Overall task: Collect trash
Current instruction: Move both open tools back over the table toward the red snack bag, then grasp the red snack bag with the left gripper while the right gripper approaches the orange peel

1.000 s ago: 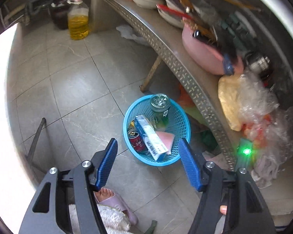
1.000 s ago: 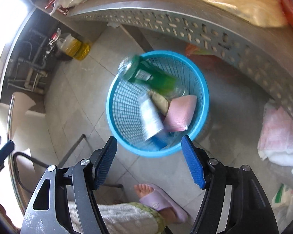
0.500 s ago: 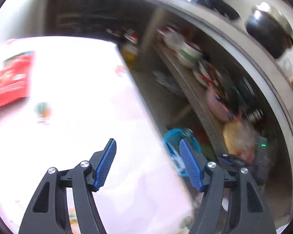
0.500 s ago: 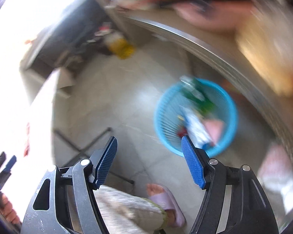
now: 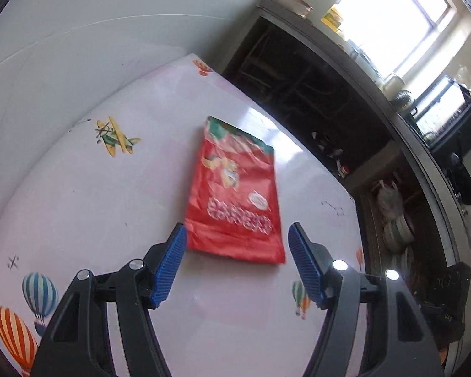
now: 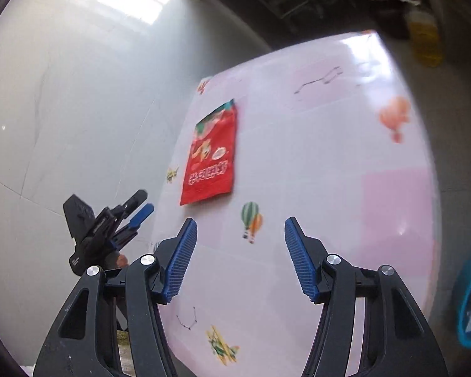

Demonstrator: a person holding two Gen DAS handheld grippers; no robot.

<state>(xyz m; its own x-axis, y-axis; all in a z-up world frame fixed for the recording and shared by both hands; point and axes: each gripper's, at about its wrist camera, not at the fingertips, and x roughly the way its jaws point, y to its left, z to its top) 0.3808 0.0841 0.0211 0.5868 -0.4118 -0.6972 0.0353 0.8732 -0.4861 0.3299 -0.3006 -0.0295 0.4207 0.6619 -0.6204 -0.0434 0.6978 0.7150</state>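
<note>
1. A glossy red snack bag lies flat on the pink worktop; its white lettering is blurred.
2. Left tool gapes beside the bag's near edge, empty.
3. Right tool gapes empty, nearer than the bag.

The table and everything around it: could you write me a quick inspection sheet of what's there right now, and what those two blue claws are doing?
Surface: white table printed with planes and hot-air balloons, glossy, set against a pale wall.
Job's things: one red snack bag lying flat on the table; blue basket with trash in it at the right edge of the right wrist view, beside the table.
Clutter: nothing seen on the table besides the bag.
Grippers: left gripper open, fingers either side of the bag's near edge, contact unclear; right gripper open, empty, farther back.
Cables: nothing seen.
Surroundings: dark shelving, bright window, yellow oil bottle on the floor.
</note>
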